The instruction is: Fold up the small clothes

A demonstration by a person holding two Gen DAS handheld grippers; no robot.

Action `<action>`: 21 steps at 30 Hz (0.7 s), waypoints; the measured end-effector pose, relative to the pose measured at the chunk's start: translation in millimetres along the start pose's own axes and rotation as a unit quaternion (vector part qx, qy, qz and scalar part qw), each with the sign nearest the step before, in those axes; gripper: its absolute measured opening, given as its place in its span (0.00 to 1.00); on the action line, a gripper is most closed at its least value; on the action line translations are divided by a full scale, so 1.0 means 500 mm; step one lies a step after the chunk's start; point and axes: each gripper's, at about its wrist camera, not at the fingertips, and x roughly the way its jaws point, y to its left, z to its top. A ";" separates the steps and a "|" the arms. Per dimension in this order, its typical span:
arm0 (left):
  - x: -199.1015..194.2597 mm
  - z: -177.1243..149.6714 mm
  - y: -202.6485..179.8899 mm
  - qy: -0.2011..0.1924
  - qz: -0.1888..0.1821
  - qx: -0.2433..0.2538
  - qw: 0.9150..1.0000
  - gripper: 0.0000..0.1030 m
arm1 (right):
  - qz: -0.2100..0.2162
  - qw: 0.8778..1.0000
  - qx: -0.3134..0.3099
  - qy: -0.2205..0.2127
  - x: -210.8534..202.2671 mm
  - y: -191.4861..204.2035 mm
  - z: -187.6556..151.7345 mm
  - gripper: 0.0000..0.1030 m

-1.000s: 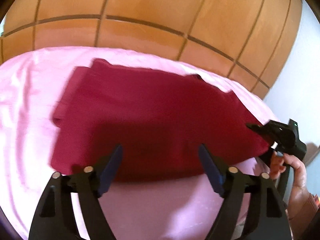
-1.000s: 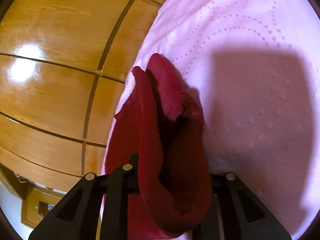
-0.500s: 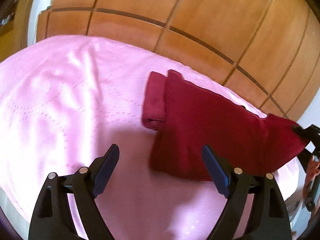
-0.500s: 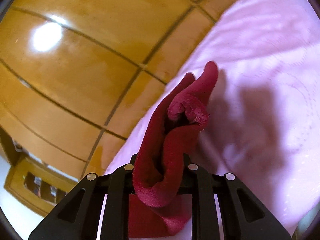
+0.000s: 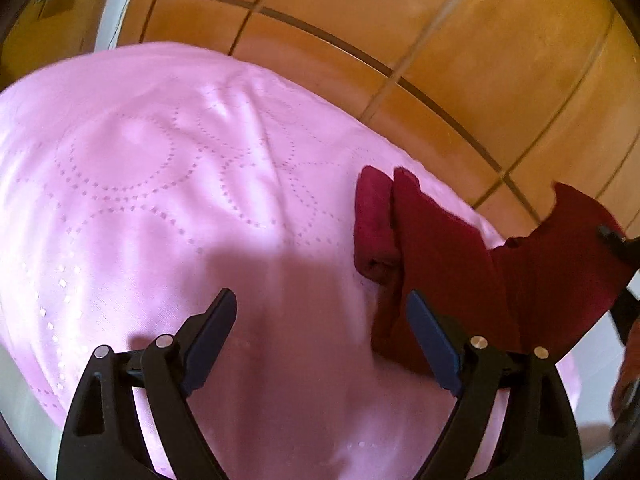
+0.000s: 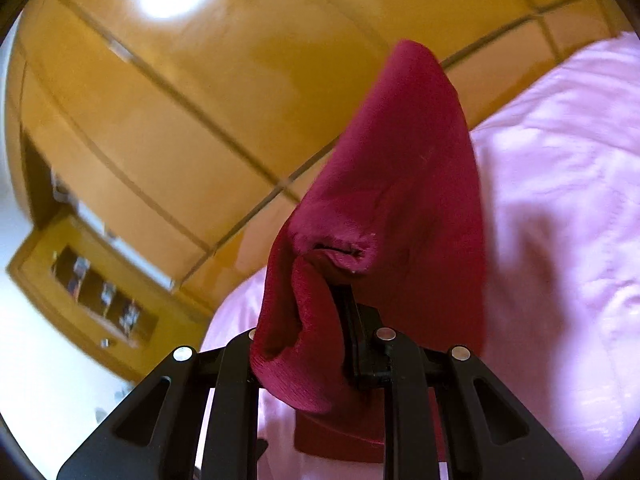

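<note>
Gripping a bunched edge of the dark red garment (image 6: 384,208), the right tongs (image 6: 320,320) are clamped tight on the cloth, which rises from between the fingers in a tall peak and also sags in a thick roll over their near side. The left tongs (image 5: 320,340) stand wide, their jaws opening further, with nothing between the blue pads (image 5: 210,334); they hover over bare pink bedspread (image 5: 160,168), just left of the garment's near corner. Farther on in the left view, the garment (image 5: 440,248) lies partly on the bed near its right edge, one folded flap resting flat while the rest lifts off toward the right tongs (image 5: 616,240) at the frame's border. Beyond the bed stands a wooden panelled wardrobe (image 5: 440,40). The risks, as I judge them: only one bunched edge is held, so the lifted part may twist or double unevenly and spoil the fold; the cloth lies close to the bed's edge, so a pull that way could drag it over the side; and the roll draped over the right tongs could snag when they let go.
</note>
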 end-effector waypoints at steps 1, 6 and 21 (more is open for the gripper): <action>-0.001 0.002 0.003 -0.002 0.002 -0.003 1.000 0.84 | 0.005 1.000 -0.007 0.011 0.013 0.015 -0.016 0.19; -0.009 0.008 0.027 -0.009 0.013 -0.019 1.000 0.84 | 0.024 0.995 -0.040 0.084 0.118 0.062 -0.091 0.19; -0.018 0.007 0.043 0.005 -0.004 -0.044 0.999 0.84 | 0.069 0.967 -0.144 0.198 0.171 0.088 -0.271 0.72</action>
